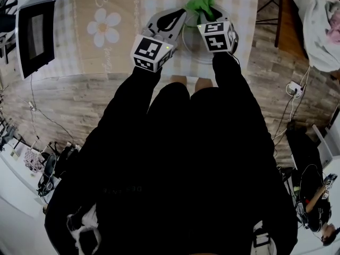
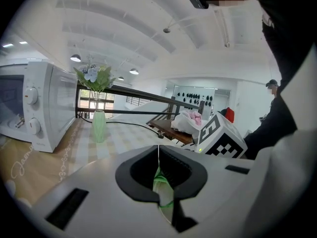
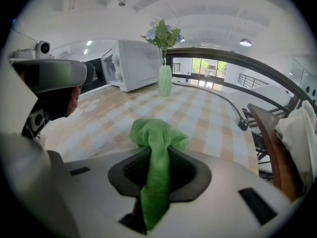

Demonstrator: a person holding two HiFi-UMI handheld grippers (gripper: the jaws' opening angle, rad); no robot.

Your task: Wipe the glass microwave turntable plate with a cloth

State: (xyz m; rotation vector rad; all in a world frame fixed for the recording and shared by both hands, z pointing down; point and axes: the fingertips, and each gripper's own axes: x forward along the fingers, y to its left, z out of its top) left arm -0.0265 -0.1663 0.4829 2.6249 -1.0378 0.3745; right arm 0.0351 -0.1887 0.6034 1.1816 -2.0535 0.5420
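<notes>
My left gripper (image 1: 176,19) (image 2: 158,157) is shut on the thin edge of the glass turntable plate (image 2: 162,187), which I see edge-on between its jaws. In the head view the plate's round rim (image 1: 197,57) shows over the table between the two grippers. A bright green cloth (image 3: 156,138) (image 1: 202,4) is bunched up in my right gripper (image 3: 156,160) (image 1: 206,16), which is shut on it. Both grippers are close together, the cloth just right of the plate. Most of the plate is hidden behind the grippers.
A checked tablecloth (image 1: 117,47) with a flower print covers the table. A white microwave (image 1: 34,36) (image 2: 44,108) (image 3: 133,63) stands at the left with its door open, next to a green vase (image 2: 99,125) (image 3: 165,80) of flowers. A chair with laundry (image 1: 319,20) is at the right.
</notes>
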